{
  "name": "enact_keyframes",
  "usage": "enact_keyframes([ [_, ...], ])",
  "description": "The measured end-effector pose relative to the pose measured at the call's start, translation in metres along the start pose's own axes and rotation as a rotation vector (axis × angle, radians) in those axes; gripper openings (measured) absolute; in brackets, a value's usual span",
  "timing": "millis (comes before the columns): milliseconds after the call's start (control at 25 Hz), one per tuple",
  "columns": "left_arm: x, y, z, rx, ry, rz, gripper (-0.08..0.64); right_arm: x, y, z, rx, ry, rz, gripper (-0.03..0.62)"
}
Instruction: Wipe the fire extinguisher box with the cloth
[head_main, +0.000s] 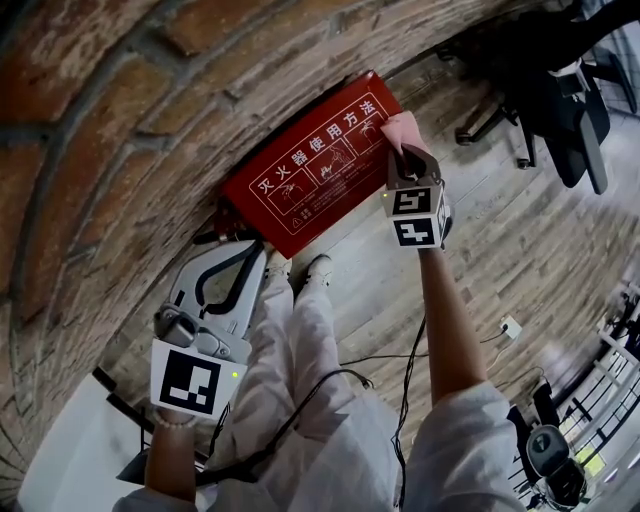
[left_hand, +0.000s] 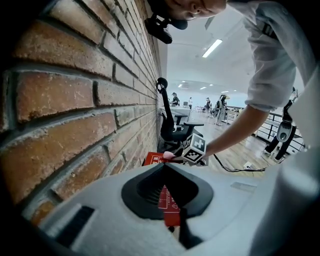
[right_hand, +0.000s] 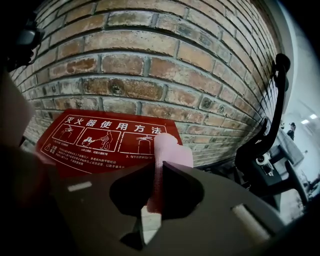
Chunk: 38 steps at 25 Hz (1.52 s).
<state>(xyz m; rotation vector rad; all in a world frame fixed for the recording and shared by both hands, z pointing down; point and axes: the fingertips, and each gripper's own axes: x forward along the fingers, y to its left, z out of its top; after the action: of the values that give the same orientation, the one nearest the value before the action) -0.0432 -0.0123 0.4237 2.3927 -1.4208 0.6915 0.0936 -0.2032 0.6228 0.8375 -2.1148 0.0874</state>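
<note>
I see a brick wall filling the upper left of the head view, with a wooden plank floor along its foot. A black office chair stands near the wall at top right. A black cable trails over the boards, and near it lies a small white block, possibly a socket. In the left gripper view, strip lights glow on the ceiling.
</note>
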Motion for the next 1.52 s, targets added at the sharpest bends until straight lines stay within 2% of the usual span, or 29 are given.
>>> enact_keyframes([
  [600, -0.005, -0.001, -0.003, 0.001, -0.006, 0.0, 0.0, -0.008, 0.03, 0.004, -0.001, -0.034, 0.044, 0.028],
  [1160, -0.01, -0.001, -0.01, -0.004, -0.006, 0.004, 0.0, -0.017, 0.072, 0.007, 0.046, -0.084, 0.121, 0.028],
  [1520, -0.011, -0.005, -0.009, 0.002, -0.008, -0.003, 0.0, -0.028, 0.103, 0.007, 0.01, -0.107, 0.185, 0.028],
])
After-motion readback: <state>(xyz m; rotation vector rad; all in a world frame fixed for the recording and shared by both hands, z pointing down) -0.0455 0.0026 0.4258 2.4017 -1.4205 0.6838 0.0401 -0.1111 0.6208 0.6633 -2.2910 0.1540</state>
